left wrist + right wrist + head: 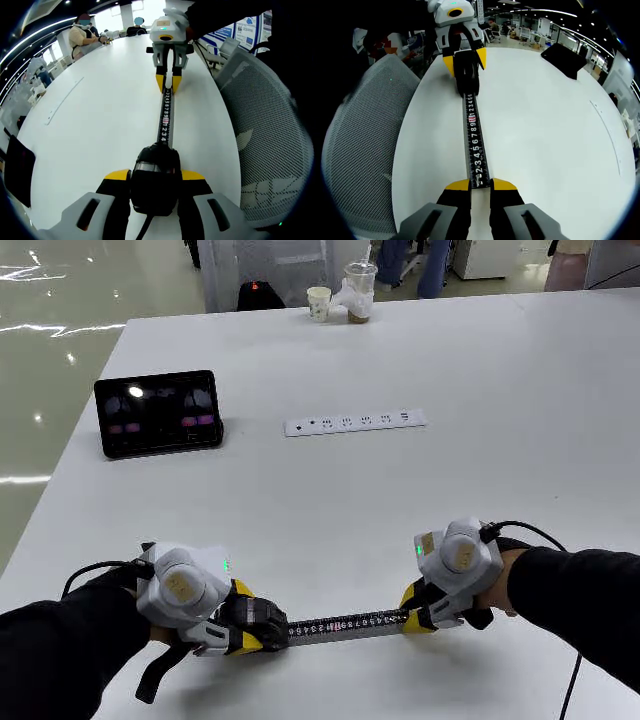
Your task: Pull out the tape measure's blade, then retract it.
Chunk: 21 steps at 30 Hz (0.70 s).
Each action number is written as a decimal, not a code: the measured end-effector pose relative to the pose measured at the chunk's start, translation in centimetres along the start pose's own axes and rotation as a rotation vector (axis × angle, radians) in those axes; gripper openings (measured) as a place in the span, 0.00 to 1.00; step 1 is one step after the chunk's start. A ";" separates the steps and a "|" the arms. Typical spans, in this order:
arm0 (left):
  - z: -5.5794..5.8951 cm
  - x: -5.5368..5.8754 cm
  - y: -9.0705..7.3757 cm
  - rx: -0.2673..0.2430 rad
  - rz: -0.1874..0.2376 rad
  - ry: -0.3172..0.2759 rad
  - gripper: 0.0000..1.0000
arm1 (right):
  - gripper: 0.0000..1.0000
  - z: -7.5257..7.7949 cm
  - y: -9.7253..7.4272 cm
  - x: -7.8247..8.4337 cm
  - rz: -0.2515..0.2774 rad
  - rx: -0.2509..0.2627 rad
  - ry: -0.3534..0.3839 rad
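In the head view, the left tongs [246, 617] clamp the black tape measure [265, 621] near the front edge of the white bench [420, 500]. The right tongs [412, 612] pinch the tip of its blade [345, 625], which is stretched between them. The left gripper view shows the case held between yellow-tipped jaws, the blade running off to the other tongs. In the right gripper view the jaws are narrowed onto the blade's end.

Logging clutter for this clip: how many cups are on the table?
2, both at the far edge of the table: a small paper cup and, just right of it, a clear lidded cup. More could sit beyond the frame.
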State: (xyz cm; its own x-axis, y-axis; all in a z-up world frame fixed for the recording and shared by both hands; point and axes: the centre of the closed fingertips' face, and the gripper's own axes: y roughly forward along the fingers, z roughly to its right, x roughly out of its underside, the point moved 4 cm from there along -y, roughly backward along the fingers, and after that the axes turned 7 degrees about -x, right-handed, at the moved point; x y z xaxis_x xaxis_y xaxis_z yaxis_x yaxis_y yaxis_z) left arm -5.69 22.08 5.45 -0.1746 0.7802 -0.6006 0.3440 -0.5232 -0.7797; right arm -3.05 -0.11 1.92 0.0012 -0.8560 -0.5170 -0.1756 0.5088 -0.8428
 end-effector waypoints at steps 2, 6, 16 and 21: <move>0.0 0.0 0.0 -0.001 0.001 -0.001 0.30 | 0.10 0.0 0.0 0.0 -0.001 0.000 -0.001; 0.0 0.0 0.0 0.000 0.001 -0.001 0.30 | 0.10 0.0 0.0 0.0 -0.001 -0.001 0.000; 0.0 0.0 0.0 0.000 0.002 -0.001 0.30 | 0.10 0.0 -0.2 0.5 -0.002 0.001 0.005; 0.0 0.0 0.0 0.001 0.003 -0.002 0.30 | 0.10 0.0 -0.3 0.6 -0.004 0.000 0.005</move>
State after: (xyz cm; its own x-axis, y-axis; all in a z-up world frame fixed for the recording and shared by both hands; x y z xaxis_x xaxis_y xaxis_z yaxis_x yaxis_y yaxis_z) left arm -5.73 22.07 5.47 -0.1751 0.7783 -0.6030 0.3440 -0.5255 -0.7781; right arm -2.98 -0.78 1.88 -0.0029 -0.8582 -0.5133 -0.1755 0.5057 -0.8446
